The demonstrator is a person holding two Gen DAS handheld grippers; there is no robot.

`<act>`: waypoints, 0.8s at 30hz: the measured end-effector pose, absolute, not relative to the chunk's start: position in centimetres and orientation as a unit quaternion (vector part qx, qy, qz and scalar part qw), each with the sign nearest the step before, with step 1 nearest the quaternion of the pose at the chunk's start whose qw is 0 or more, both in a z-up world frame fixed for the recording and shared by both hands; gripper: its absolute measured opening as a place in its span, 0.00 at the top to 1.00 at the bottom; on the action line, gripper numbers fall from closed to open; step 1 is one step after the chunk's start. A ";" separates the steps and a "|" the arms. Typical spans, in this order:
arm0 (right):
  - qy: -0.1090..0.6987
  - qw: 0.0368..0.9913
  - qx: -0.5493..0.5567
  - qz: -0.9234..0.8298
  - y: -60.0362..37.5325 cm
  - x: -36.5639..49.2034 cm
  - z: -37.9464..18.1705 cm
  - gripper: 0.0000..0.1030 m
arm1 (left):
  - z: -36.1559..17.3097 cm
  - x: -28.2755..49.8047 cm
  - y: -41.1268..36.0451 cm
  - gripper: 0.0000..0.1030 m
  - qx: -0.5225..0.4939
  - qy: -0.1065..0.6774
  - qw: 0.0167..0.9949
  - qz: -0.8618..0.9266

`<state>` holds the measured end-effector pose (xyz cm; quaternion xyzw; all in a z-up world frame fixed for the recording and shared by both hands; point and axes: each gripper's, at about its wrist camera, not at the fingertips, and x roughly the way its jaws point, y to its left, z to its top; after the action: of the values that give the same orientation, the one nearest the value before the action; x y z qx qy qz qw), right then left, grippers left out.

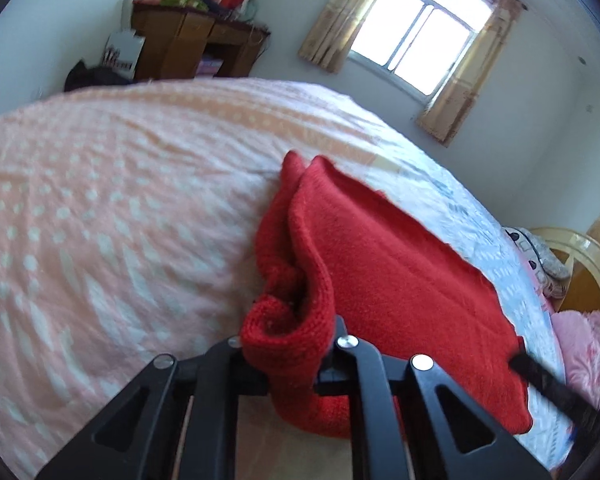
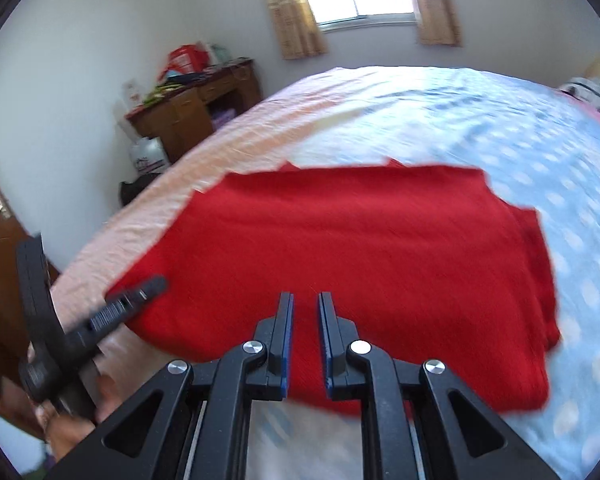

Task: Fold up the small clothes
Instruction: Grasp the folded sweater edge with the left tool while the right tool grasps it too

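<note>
A red knitted garment (image 1: 400,280) lies folded on the bed (image 1: 120,208). My left gripper (image 1: 288,344) is shut on its bunched near edge, and the fabric hides the fingertips. In the right wrist view the garment (image 2: 360,240) lies flat as a broad folded shape on the bed (image 2: 540,152). My right gripper (image 2: 305,300) is a little open and empty, its blue-padded fingers (image 2: 286,320) just over the garment's near edge. The left gripper (image 2: 140,292) shows at the garment's left corner.
The bed cover is pink with white dots on the left and pale blue on the right. A brown desk (image 1: 196,40) with clutter stands by the far wall. A curtained window (image 1: 416,40) is behind the bed. Pillows (image 1: 580,344) and a headboard lie at the right.
</note>
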<state>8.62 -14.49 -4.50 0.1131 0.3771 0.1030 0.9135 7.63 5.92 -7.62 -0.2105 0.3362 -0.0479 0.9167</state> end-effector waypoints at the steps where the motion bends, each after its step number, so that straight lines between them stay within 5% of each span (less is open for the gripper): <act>1: 0.382 0.910 0.115 0.114 -14.0 9.7 -4.2 0.86 | -7.5 7.9 6.0 0.87 -0.209 0.332 0.918 -0.049; 4: 0.401 0.897 0.109 0.151 -11.9 13.5 -3.7 0.51 | -7.5 8.2 6.3 0.87 -0.217 0.332 0.917 -0.051; 5: 0.406 0.894 0.104 0.160 -11.0 14.9 -3.6 0.46 | -7.9 8.4 6.5 0.87 -0.225 0.338 0.913 -0.051; 24: 0.472 0.850 -0.054 0.226 3.3 26.2 -9.0 0.47 | -10.6 8.5 7.7 0.83 -0.269 0.333 0.902 -0.059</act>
<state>26.25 3.33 -8.96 -0.0535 0.4722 0.2263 0.8503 8.49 7.75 -10.63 -0.2691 0.3327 -0.0594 0.9019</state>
